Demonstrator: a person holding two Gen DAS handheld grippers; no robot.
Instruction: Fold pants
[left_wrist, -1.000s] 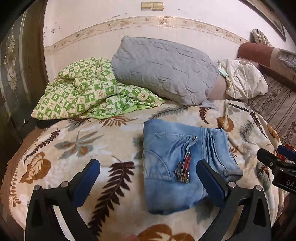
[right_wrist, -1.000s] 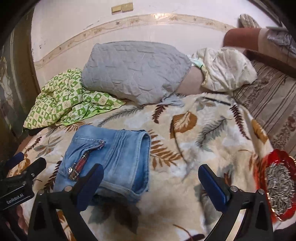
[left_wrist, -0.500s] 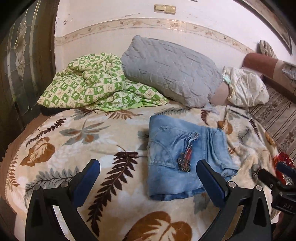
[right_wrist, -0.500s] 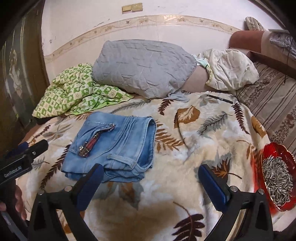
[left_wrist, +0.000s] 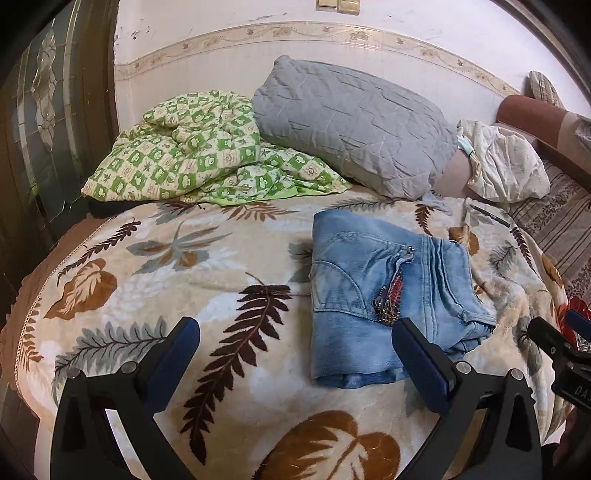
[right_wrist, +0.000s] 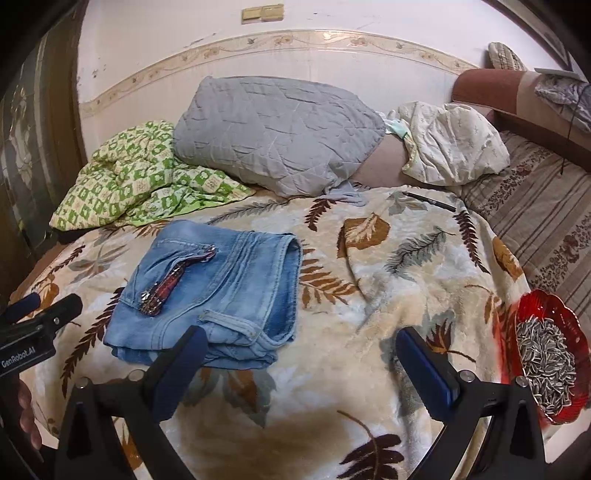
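Red bowl (right_wrist: 570, 314) full of sunflower seeds (right_wrist: 546, 362), folded jeans (right_wrist: 221, 288) nearby, both tools (left_wrist: 295, 350) (right_wrist: 301, 354) wide, empty

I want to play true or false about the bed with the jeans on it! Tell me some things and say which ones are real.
1. The jeans lie folded on the leaf blanket. True.
2. The left gripper is squeezing the jeans. False: it is open and holds nothing.
3. A red dish of sunflower seeds sits on the bed's right edge. True.
4. The grey pillow lies on top of the jeans. False: it rests farther back, by the wall.
5. The right gripper is open. True.
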